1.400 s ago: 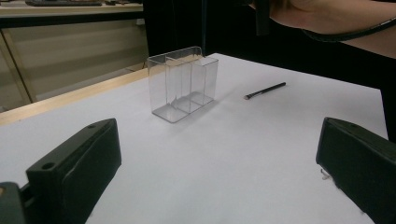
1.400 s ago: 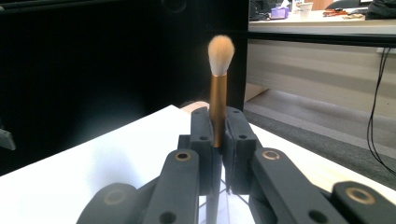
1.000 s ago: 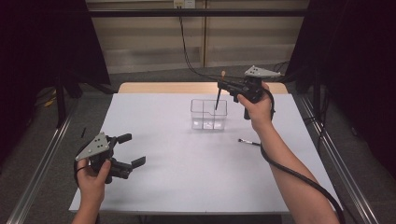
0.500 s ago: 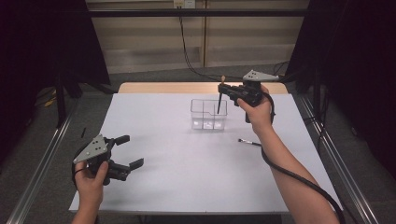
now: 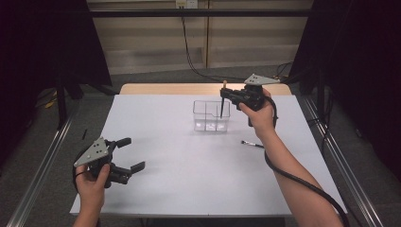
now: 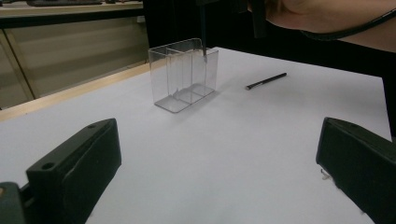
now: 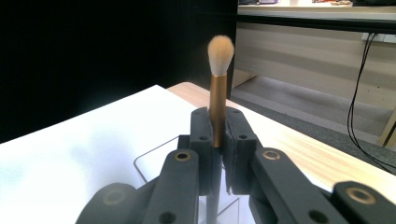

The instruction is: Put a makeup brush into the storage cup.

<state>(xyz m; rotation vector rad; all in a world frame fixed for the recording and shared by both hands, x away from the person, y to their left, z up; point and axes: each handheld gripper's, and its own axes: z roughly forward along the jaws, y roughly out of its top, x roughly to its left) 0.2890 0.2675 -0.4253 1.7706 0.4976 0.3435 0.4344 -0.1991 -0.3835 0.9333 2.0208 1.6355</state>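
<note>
One white desk (image 5: 189,161) in a dark-curtained room carries one clear divided box (image 5: 211,116) and two brushes. The right tool (image 5: 226,94) is clamped on the makeup brush (image 7: 218,88), upright, its handle tip now lower, dipping into the box. A thin black brush (image 5: 252,144) lies near the box's right; the left tool (image 5: 130,155) hovers wide apart at the near-left corner.

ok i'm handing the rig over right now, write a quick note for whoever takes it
Right gripper: shut on a makeup brush, held upright with the bristles on top, its handle tip dipping into the right end of the clear plastic organizer.
Left gripper: open, holding nothing, low over the near left of the white table.
A second, black brush lies flat on the table to the right of the organizer.
Done: first brush picked up and lined up over a compartment.
Left: probably lower and release it, then fetch the black brush.
</note>
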